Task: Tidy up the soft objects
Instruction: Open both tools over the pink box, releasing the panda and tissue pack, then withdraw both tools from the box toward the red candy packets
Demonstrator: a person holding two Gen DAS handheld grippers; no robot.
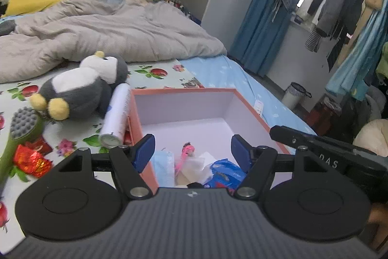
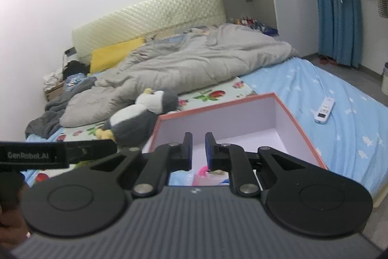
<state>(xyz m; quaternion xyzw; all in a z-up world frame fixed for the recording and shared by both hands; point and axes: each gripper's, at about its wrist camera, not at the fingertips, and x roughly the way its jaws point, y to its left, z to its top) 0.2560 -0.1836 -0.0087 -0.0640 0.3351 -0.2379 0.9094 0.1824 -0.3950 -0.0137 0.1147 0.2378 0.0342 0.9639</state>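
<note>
An open box (image 1: 185, 102) with orange outside and white inside stands on the bed; it also shows in the right wrist view (image 2: 300, 130). Inside lie a light blue mask (image 1: 165, 168), a pink item (image 1: 185, 153), white tissue (image 1: 198, 162) and a blue wrapper (image 1: 225, 174). A grey and white plush penguin (image 1: 82, 86) lies left of the box, also in the right wrist view (image 2: 140, 118). My left gripper (image 1: 192, 149) is open and empty above the box's near end. My right gripper (image 2: 198, 149) hovers over the box with its jaws a narrow gap apart and nothing between them.
A white roll (image 1: 116, 113) lies against the box's left wall. A green brush with a grey head (image 1: 17, 135) and red foil packets (image 1: 30, 159) lie at the left. A grey duvet (image 1: 109, 33) covers the far bed. A white remote (image 2: 324, 111) lies on the blue sheet.
</note>
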